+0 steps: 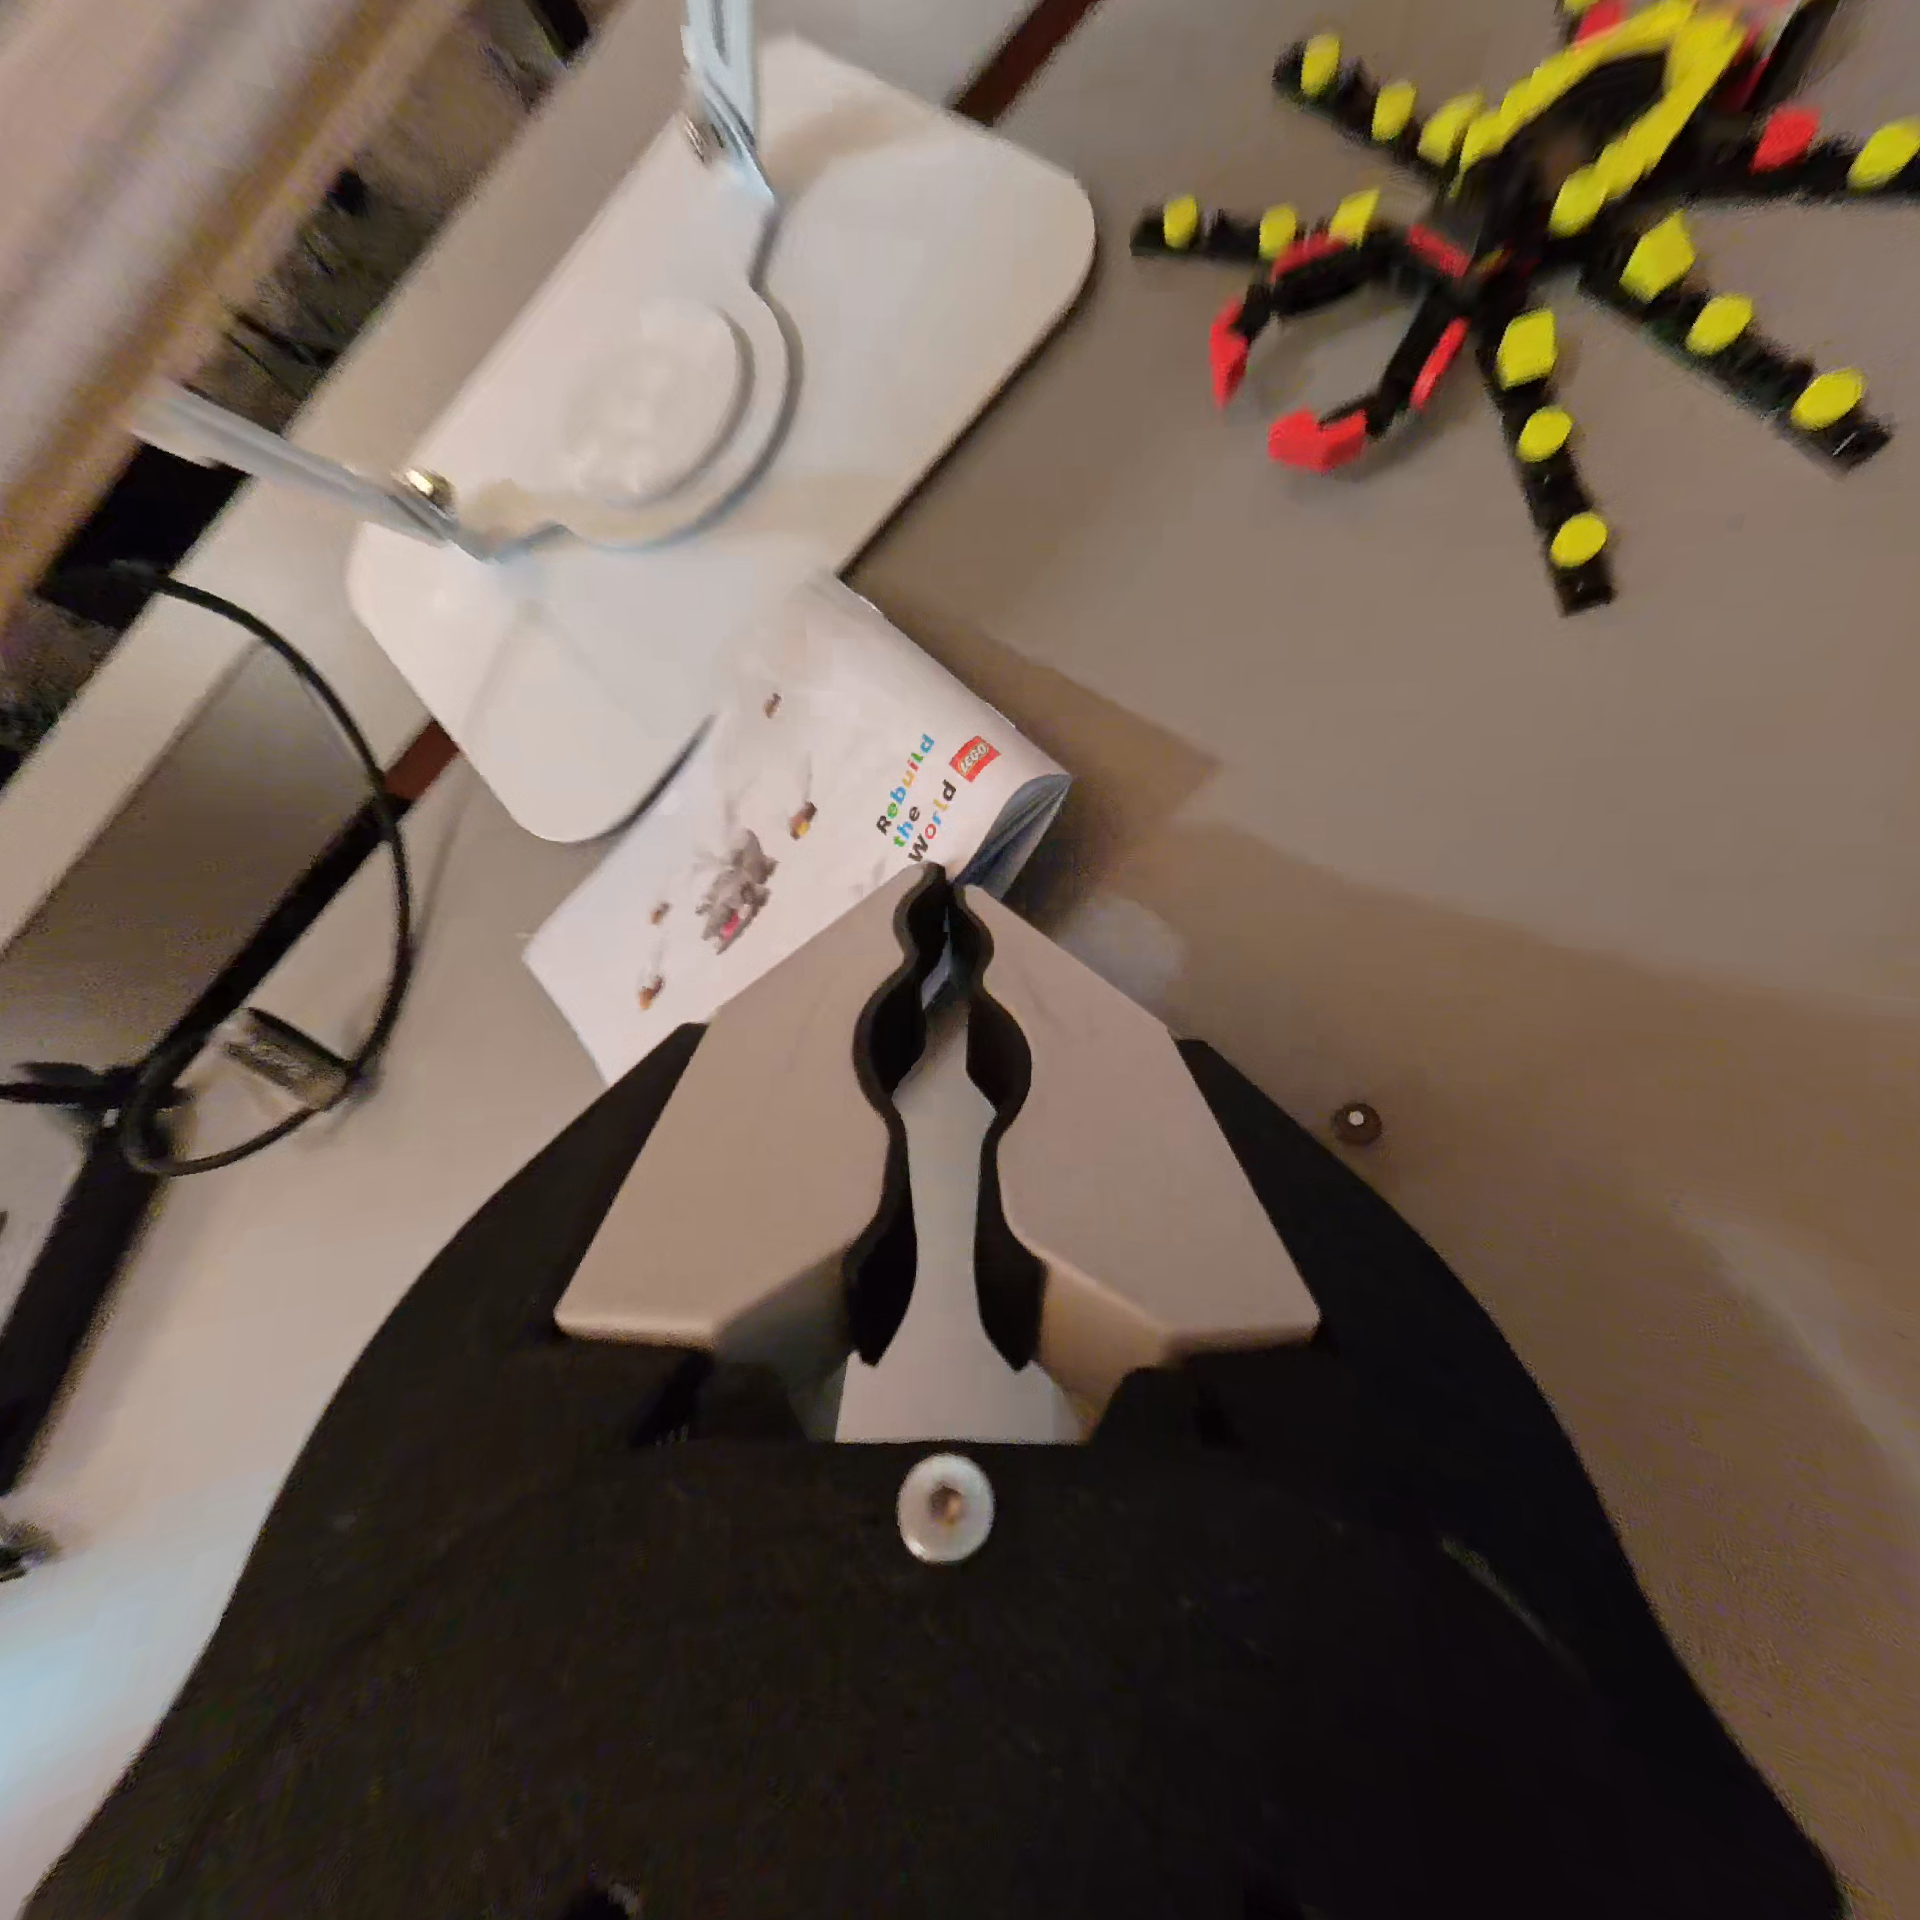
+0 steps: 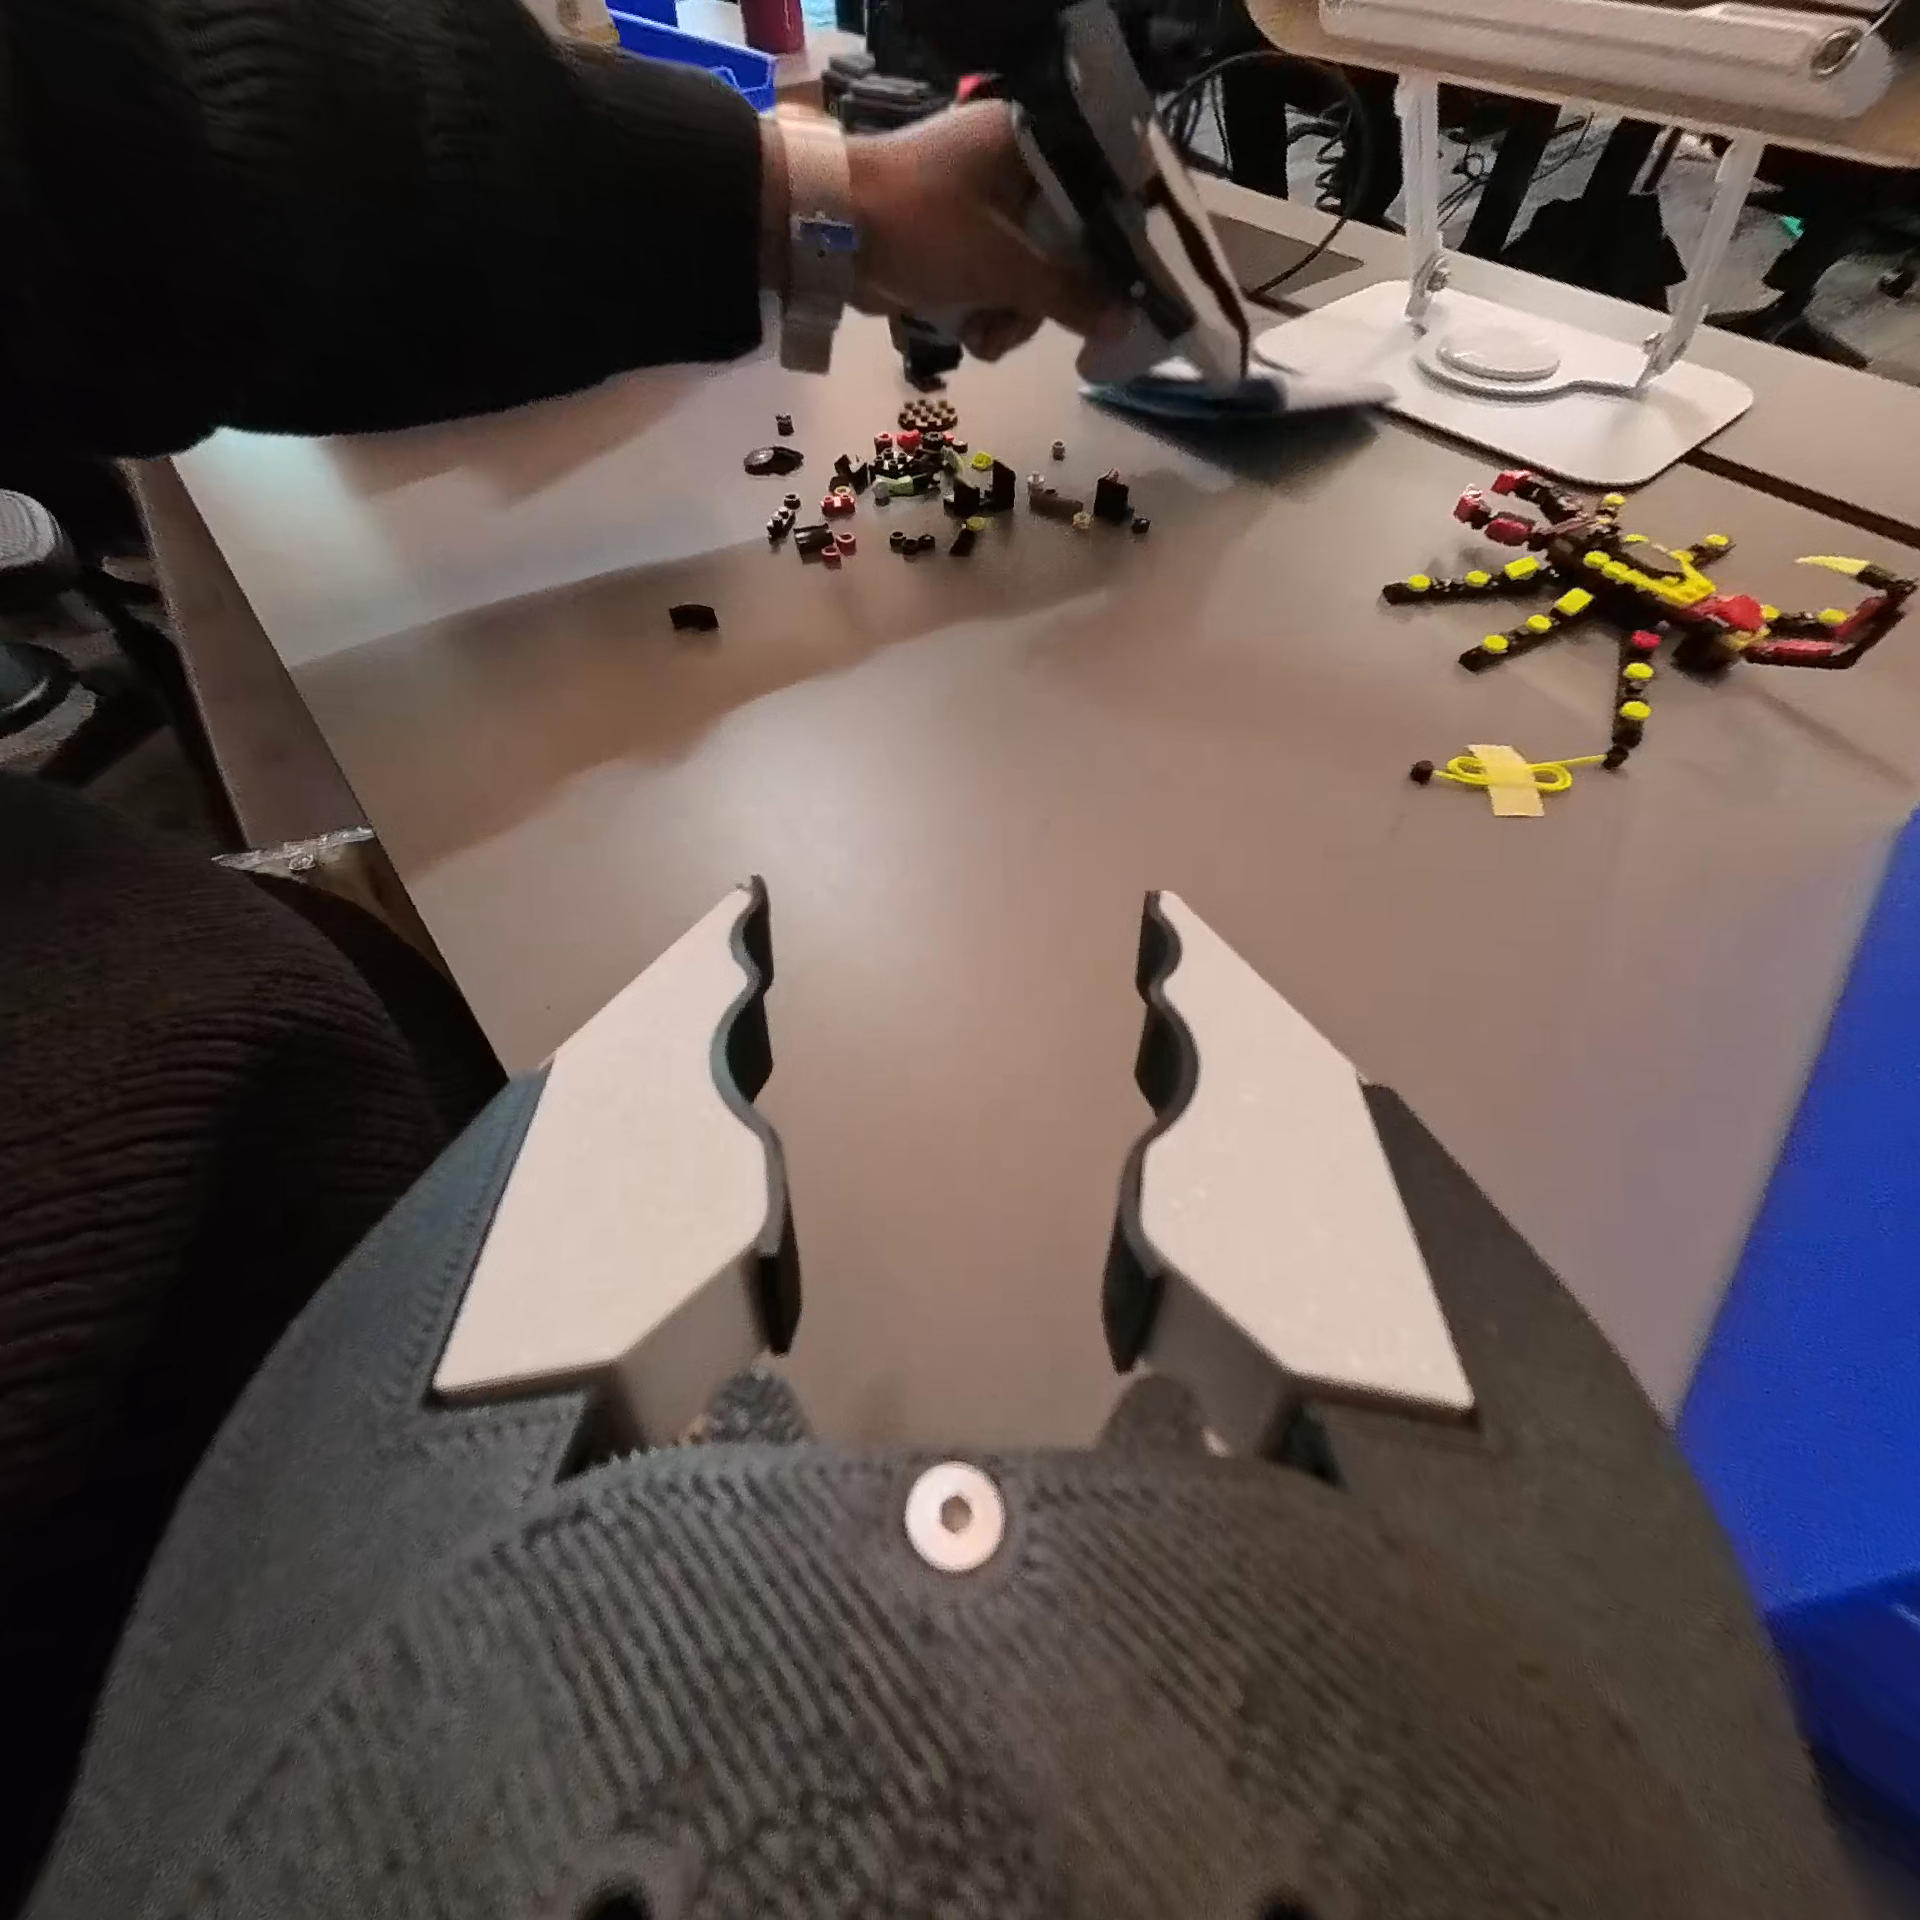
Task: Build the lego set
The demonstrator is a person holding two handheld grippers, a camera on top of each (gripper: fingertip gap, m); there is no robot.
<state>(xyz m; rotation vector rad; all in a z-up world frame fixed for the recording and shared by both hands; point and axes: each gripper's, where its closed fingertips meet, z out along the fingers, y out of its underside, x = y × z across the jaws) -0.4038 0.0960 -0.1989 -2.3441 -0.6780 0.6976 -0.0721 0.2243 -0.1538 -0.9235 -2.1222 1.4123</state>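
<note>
My left gripper (image 1: 943, 883) is shut on the near corner of a white instruction booklet (image 1: 790, 831), whose edge shows pinched between the pads. The booklet's far end lies under or against a white lamp base (image 1: 727, 416). In the right wrist view the left gripper (image 2: 1226, 364), held by a hand in a black sleeve, grips the booklet (image 2: 1236, 395) just above the table. My right gripper (image 2: 951, 904) is open with nothing between its pads, hovering over bare table (image 2: 935, 727).
A black, yellow and red brick creature (image 2: 1642, 592) lies at the right and also shows in the left wrist view (image 1: 1538, 260). Several small loose bricks (image 2: 914, 488) are scattered beyond. A taped yellow string (image 2: 1507, 774), a blue bin (image 2: 1829, 1247) and a black cable (image 1: 312, 831) are nearby. Left tips to right tips: about 35 cm.
</note>
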